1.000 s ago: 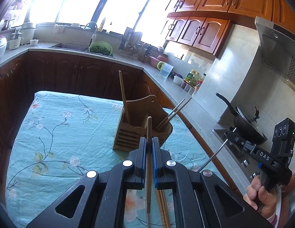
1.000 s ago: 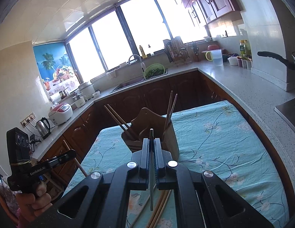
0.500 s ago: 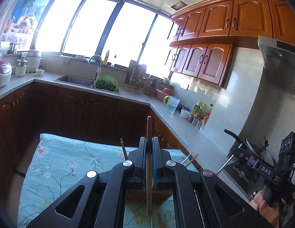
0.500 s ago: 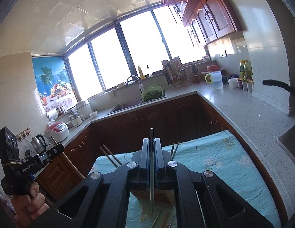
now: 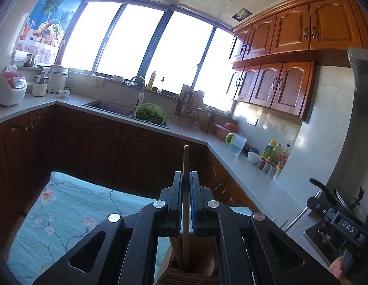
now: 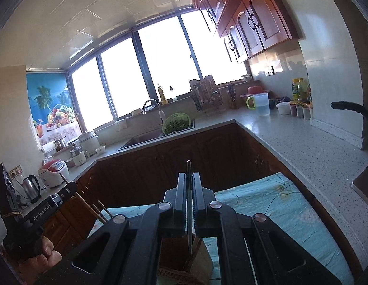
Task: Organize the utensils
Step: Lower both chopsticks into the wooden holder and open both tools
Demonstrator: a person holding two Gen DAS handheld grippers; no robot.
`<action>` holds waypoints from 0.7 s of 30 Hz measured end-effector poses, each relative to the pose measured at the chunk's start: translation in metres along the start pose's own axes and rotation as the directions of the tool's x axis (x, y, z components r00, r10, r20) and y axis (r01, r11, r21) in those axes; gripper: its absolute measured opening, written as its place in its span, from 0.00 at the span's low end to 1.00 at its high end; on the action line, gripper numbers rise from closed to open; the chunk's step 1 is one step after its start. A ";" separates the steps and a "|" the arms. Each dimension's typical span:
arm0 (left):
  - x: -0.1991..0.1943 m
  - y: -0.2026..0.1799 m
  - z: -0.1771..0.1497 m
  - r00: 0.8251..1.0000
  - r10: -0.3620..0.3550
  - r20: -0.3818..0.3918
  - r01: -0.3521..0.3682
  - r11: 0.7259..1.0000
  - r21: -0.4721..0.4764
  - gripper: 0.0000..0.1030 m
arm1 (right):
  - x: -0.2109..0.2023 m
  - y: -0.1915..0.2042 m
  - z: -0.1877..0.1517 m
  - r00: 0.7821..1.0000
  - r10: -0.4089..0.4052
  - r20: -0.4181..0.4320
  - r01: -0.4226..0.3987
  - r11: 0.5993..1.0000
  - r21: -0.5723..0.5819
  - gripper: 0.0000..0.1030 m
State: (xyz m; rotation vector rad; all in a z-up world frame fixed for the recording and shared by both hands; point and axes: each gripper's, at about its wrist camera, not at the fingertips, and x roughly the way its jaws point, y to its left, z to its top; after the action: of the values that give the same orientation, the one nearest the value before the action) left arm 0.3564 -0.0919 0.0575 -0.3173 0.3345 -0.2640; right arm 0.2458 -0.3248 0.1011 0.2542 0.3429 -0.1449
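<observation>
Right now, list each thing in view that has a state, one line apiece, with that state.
left hand-held gripper: shut on the wooden chopstick.
wooden chopstick: upright, lower end over the wooden holder.
right hand-held gripper: shut on the metal chopstick.
metal chopstick: upright, lower end over the holder.
wooden holder: standing on the blue cloth, chopsticks already inside.
green colander: full of greens.

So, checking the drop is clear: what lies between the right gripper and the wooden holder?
Only the metal chopstick clamped in the right gripper, reaching toward the wooden holder; right wrist view.
</observation>
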 end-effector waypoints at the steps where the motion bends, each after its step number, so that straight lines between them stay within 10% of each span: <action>1: 0.005 0.000 -0.008 1.000 0.004 -0.015 -0.004 1.000 -0.001 0.03 | 0.004 -0.002 -0.007 1.000 0.000 -0.012 0.000 1.000 0.005 0.04; 21: 0.031 0.022 -0.008 0.989 -0.010 -0.145 0.013 1.000 0.018 0.05 | 0.034 -0.017 -0.048 0.987 0.004 -0.162 0.005 0.999 0.054 0.05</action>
State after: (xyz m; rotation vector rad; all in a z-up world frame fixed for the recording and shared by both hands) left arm 0.3862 -0.0832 0.0336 -0.2816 0.4738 -0.3020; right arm 0.2598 -0.3313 0.0416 0.3205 0.5015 -0.1343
